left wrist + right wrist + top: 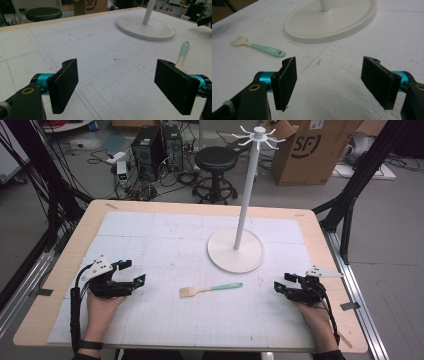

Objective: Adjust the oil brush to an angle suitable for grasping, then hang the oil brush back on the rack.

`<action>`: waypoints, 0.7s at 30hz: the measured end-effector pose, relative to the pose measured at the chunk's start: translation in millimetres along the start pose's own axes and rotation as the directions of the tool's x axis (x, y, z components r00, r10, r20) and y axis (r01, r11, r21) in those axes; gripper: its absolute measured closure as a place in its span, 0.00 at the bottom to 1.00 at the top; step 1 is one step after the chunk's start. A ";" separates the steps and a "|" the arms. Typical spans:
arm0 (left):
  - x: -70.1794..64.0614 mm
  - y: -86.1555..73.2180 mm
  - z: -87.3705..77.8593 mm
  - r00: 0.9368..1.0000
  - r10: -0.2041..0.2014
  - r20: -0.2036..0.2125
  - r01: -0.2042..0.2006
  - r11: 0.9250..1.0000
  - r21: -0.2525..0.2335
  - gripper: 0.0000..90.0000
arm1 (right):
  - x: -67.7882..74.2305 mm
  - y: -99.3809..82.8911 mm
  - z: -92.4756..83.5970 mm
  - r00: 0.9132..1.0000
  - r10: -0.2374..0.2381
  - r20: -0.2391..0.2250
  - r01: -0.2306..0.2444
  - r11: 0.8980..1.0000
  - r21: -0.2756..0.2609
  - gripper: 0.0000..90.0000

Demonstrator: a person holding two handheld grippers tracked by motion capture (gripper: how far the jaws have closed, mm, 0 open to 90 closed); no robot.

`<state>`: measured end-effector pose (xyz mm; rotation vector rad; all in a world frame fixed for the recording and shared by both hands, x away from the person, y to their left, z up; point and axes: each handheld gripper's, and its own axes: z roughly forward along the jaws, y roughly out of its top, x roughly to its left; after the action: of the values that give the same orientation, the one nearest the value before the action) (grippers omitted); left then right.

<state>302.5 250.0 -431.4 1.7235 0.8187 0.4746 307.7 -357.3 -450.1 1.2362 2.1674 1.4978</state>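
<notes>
A small brush [207, 289] with a mint-green handle and pale bristles lies flat near the table's front middle; it also lies at the upper left of the right gripper view [259, 47], and its handle pokes up behind the right jaw in the left gripper view [183, 53]. My left gripper [131, 272] rests on the table at the left, open and empty. My right gripper [282, 281] rests at the right, open and empty. A white stand with a round base [235, 251] and hooked top [259, 136] rises behind the brush.
A white gridded mat [150, 245] covers the wooden table [55, 285]. The stand's base lies far ahead in both gripper views [146, 27] [332, 22]. Beyond the table are a black stool [216, 160], computer towers [150, 147] and a cardboard box [310, 150].
</notes>
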 end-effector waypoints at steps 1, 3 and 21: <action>-0.8 -0.4 1.0 1.000 0.004 0.003 -0.004 1.000 0.000 0.22 | -0.1 0.2 0.1 1.000 0.003 -0.004 -0.003 1.000 0.003 0.32; -1.2 -0.7 1.7 1.000 0.005 0.005 -0.005 1.000 0.009 0.22 | -0.6 0.4 0.6 1.000 0.007 -0.006 -0.007 1.000 0.007 0.32; -29.6 19.7 25.8 0.989 0.061 0.136 -0.069 0.996 0.054 0.16 | -1.1 0.6 0.9 1.000 0.013 -0.006 -0.013 1.000 0.013 0.31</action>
<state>305.5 208.3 -417.8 1.8200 0.6878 0.3769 309.2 -357.4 -450.2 1.2532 2.1803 1.4971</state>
